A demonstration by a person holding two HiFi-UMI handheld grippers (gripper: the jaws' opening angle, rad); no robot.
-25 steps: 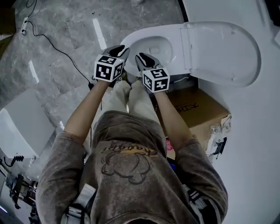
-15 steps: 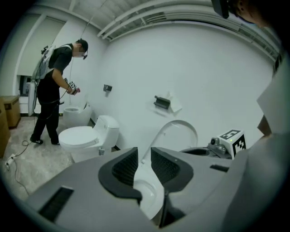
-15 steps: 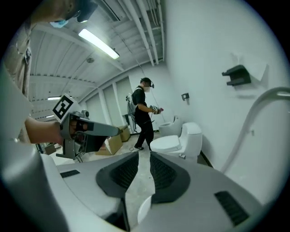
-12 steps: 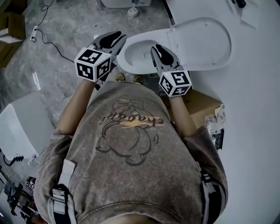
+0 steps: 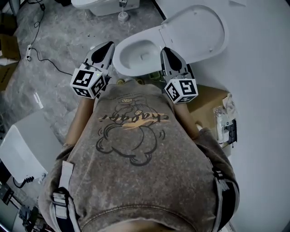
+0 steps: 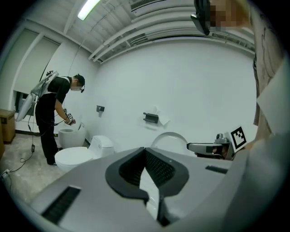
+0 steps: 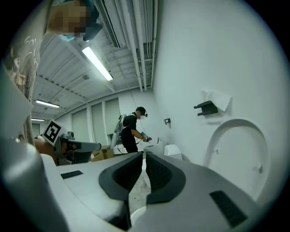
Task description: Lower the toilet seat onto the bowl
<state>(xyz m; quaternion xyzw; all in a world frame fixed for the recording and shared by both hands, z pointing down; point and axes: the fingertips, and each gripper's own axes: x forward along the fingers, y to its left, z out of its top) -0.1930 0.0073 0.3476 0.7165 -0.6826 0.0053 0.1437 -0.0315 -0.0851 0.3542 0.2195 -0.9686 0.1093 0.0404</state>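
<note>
The white toilet bowl stands open, its seat and lid tilted back against the wall. My left gripper hovers by the bowl's left rim; its jaws are shut with nothing in them. My right gripper is over the bowl's right rim, near the hinge. Its jaws are closing to a thin slit, and nothing is between them. The raised seat and lid rise to the right in the right gripper view. Neither gripper touches them.
A cardboard box sits on the floor right of the toilet, by the wall. Another toilet stands further ahead, and a white fixture is at the left. A cable runs over the grey floor. Another person works at a far toilet.
The grippers moved apart from in front of the bowl to either side of it. Both pairs of jaws narrowed. The view shifted so the toilet sits higher.
</note>
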